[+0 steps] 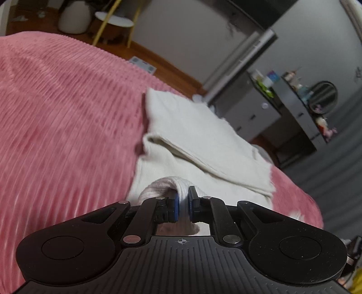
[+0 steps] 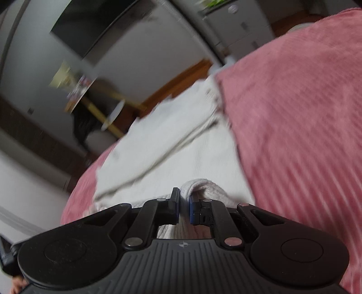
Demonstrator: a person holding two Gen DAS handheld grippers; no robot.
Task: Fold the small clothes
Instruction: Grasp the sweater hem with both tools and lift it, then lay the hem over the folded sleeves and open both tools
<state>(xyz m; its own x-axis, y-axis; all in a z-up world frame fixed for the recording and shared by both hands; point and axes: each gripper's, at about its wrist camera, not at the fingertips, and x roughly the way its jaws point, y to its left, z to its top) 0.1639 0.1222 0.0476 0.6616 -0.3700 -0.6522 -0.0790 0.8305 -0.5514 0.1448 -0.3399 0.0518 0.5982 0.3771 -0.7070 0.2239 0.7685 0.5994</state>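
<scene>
A cream white small garment (image 1: 199, 135) lies on the pink ribbed bedspread (image 1: 63, 117), with a folded layer across its middle. My left gripper (image 1: 182, 204) is shut on a bunched near edge of the garment, cloth pinched between its blue pads. In the right wrist view the same garment (image 2: 172, 144) stretches away from me, and my right gripper (image 2: 185, 207) is shut on another bunched near edge of it. Both views are motion-blurred.
The pink bedspread (image 2: 298, 126) fills the bed around the garment. Beyond the bed's edge are a wooden floor (image 1: 158, 56), a white round side table (image 1: 114, 19) with yellow legs, grey drawers (image 1: 253, 113) and a shelf with small items (image 1: 316, 106).
</scene>
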